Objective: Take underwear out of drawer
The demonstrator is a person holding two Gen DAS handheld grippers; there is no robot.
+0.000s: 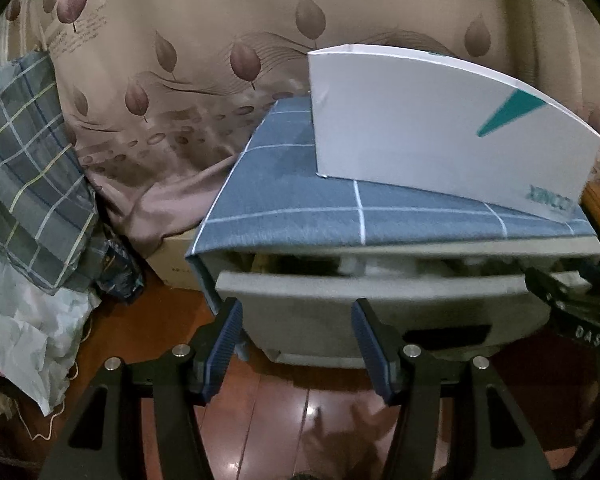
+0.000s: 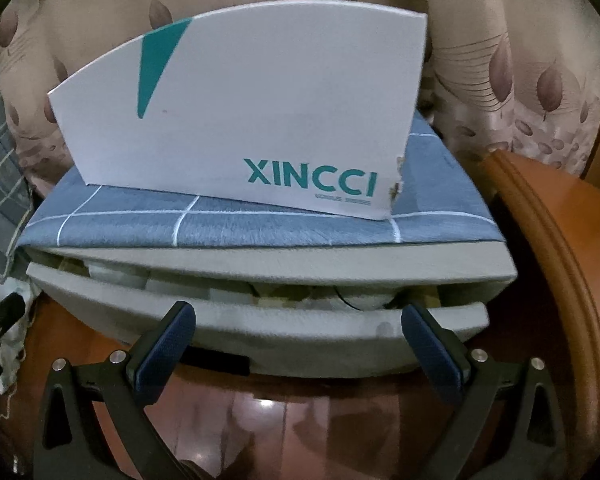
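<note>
Both tongs, left and right, gape empty above the floor, short of the part-open grey drawer at twelve o'clock, where pale folded underwear shows in the gap, so the next move looks like a reach in.

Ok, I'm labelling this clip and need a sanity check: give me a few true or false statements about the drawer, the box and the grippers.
1. The drawer is partly open. True.
2. The white box sits inside the drawer. False: it stands on the checked blue cloth on top.
3. The left gripper holds underwear. False: its jaws are open and empty.
4. The right gripper is open, empty, in front of the drawer. True.
5. The floor is carpeted. False: glossy wood.
</note>
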